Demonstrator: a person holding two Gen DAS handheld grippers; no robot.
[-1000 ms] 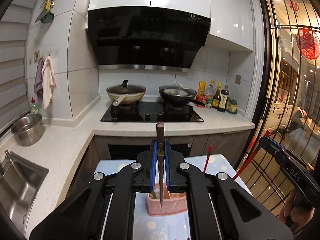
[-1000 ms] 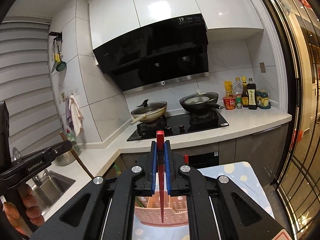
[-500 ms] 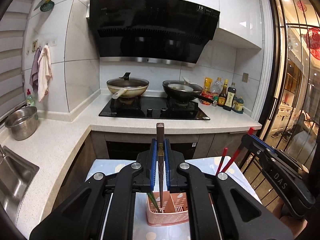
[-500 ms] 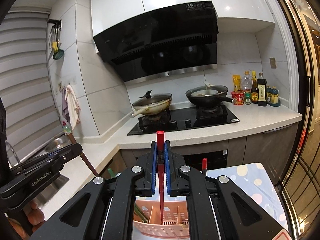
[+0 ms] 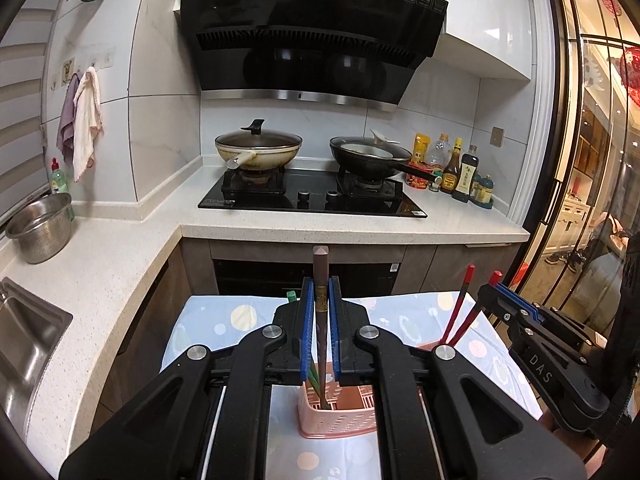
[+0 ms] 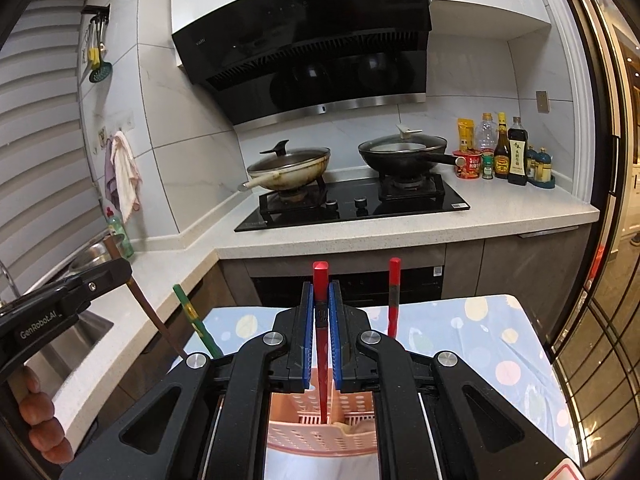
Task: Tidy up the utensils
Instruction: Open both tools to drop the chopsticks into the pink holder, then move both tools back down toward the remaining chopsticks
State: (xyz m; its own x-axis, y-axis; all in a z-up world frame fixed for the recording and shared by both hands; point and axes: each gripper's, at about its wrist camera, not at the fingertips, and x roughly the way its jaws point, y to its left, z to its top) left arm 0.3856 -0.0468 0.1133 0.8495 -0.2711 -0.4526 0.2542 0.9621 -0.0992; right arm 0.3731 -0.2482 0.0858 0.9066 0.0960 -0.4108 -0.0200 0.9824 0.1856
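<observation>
- left gripper (image 5: 320, 312), marked "genrobot.ai", is clamped on a brown chopstick (image 5: 320, 276) whose tip dips into the pink basket (image 5: 340, 416) beside a green chopstick (image 6: 196, 320).
- the basket sits on a dotted cloth (image 5: 224, 324).
- right gripper (image 6: 320, 320), lettered "das", is clamped on a red chopstick (image 6: 320, 280), tip in the basket; a second red one (image 6: 394, 296) stands just right.
- behind, a "vatti" hood (image 5: 312, 32) bears a "19" sticker.
</observation>
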